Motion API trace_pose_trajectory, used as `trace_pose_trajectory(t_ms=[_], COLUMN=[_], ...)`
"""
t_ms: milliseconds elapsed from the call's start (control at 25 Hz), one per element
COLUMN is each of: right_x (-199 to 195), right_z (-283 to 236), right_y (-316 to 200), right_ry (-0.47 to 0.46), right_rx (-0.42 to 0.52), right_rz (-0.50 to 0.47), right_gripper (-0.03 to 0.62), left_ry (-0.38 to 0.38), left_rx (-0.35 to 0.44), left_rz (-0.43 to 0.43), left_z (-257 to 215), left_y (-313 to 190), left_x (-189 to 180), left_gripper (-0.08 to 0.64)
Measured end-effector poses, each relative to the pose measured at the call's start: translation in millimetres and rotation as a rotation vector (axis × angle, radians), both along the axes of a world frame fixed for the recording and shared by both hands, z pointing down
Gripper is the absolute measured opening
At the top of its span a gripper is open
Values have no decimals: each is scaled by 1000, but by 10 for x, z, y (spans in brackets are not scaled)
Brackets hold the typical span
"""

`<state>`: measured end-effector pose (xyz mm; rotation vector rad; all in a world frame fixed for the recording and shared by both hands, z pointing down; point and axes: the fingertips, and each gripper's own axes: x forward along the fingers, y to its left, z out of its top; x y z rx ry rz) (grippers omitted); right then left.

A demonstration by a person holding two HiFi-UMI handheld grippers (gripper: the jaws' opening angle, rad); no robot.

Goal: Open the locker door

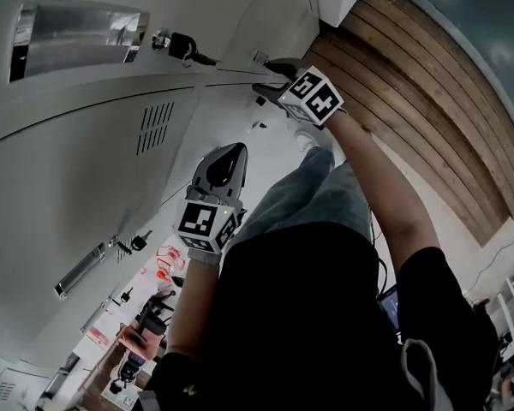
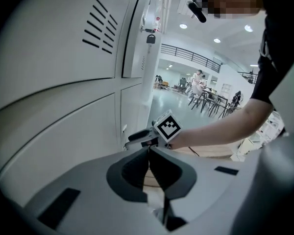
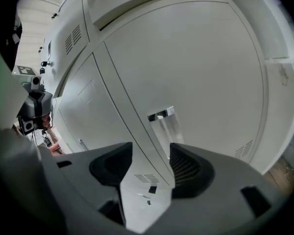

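The pale grey sheet-metal locker door (image 3: 201, 67) fills the right gripper view, in a bank of like doors that runs off toward 10 o'clock. It looks like stiff, thin painted steel. I judge it light to swing on its hinges but smooth and slippery, so the flat face offers nothing to pinch. The place to take hold is the small shiny recessed pull (image 3: 164, 122), set into the door beside the long seam, where a finger can hook behind the lip and draw the door outward. Whether this door is locked cannot be told from here. The right gripper (image 3: 149, 155) has its jaws spread wide and empty. The dark ribbed pads (image 3: 188, 166) stand clear of the metal, and the pull lies at 12 o'clock of the gap between them, not yet touched. In the head view this gripper reaches out at 1 o'clock of the frame's middle, its tips close to a door seam low on the bank. A black key in its lock (image 1: 182, 48) is at its 9 o'clock, on a neighbouring panel. The left gripper (image 2: 149, 153) is clenched on nothing, its two pads pressed together with no object between. It hangs off the lockers at 7 o'clock of the right one, touching no door, so it plays no part in the approach to the pull.
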<state>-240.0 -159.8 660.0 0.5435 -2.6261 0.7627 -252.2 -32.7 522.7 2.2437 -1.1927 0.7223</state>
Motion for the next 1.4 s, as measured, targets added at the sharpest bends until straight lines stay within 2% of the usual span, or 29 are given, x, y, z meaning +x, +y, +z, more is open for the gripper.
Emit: trace_pose_trajectory(t_ms=[400,600,840,1000,1240,1400], right_x=[-218,-230,-216,-99,252,483], right_z=[88,78,64,74,97,94], right_y=[-127,-137,-106,-76,40,132], right_ry=[4,6,28,49,54,61], right_rx=[58,68,96,125,125,142], right_rz=[-84,-99,-72,-68,-34,-30], right_gripper=[232,233,233,225,158,157], left_ry=[-1,5,22,31,28,27], left_rx=[-41,-54,-51,-51,-65,-70], left_rz=[2,9,-15,-24,-8,10], left_z=[161,176,179,163,197,209], left_y=[46,131,199,259,326,315], left_x=[-126,-130,-146,-113,5,147], left_gripper=[23,23,23,23,23,23])
